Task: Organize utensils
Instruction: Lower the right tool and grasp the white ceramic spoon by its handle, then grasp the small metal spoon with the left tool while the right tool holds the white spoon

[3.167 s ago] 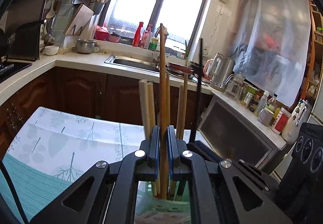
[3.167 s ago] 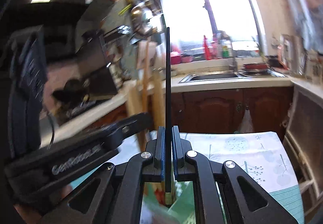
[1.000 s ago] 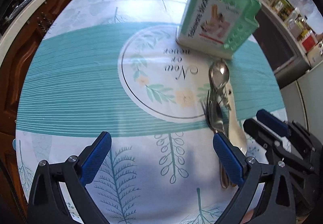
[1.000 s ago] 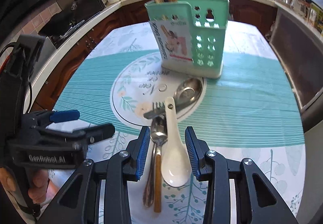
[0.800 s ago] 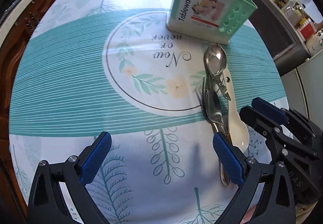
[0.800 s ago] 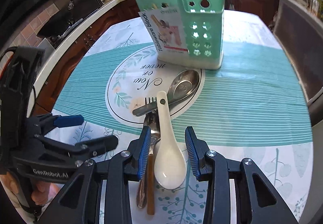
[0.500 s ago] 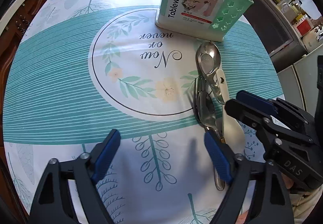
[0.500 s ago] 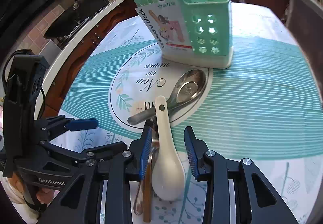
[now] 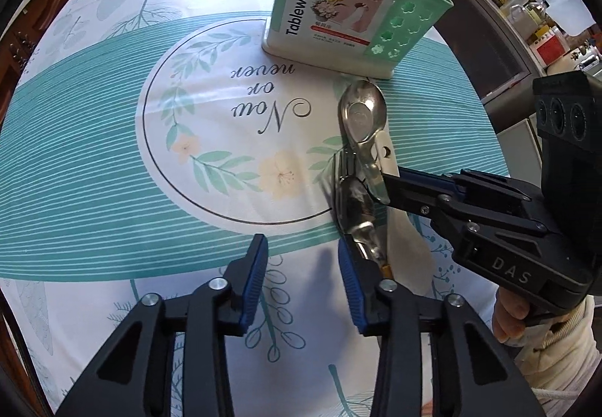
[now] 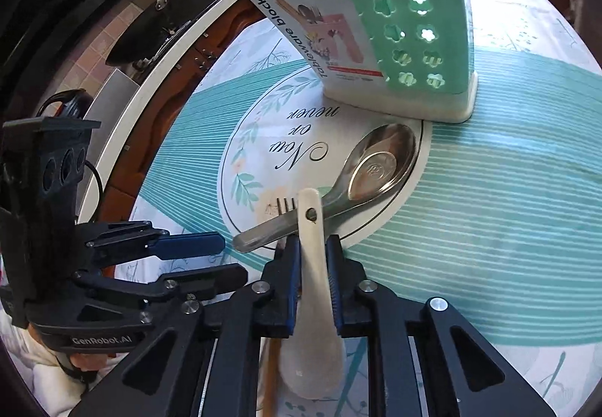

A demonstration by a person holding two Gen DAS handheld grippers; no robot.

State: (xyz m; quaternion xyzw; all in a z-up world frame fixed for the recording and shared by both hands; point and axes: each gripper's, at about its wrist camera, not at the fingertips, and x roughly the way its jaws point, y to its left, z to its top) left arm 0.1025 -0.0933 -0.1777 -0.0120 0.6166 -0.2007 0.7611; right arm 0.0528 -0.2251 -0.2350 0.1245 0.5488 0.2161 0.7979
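Fingers of the right gripper (image 10: 313,259) are closing on the white ceramic spoon (image 10: 312,304), pads against its handle. That handle runs straight ahead between them, bowl nearest the wrist. Left gripper (image 9: 303,268) fingers, half apart and closing, frame bare tablecloth (image 9: 94,168); a second ago they stood wide. Beyond the fingers stands the green utensil holder (image 10: 380,25), the steel spoon (image 10: 376,168) before it.

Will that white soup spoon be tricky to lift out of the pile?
Probably slippery: the white soup spoon looks glazed and smooth. It seems stiff and likely chips if dropped. The metal ladle lies under its handle, so lifting may nudge it.
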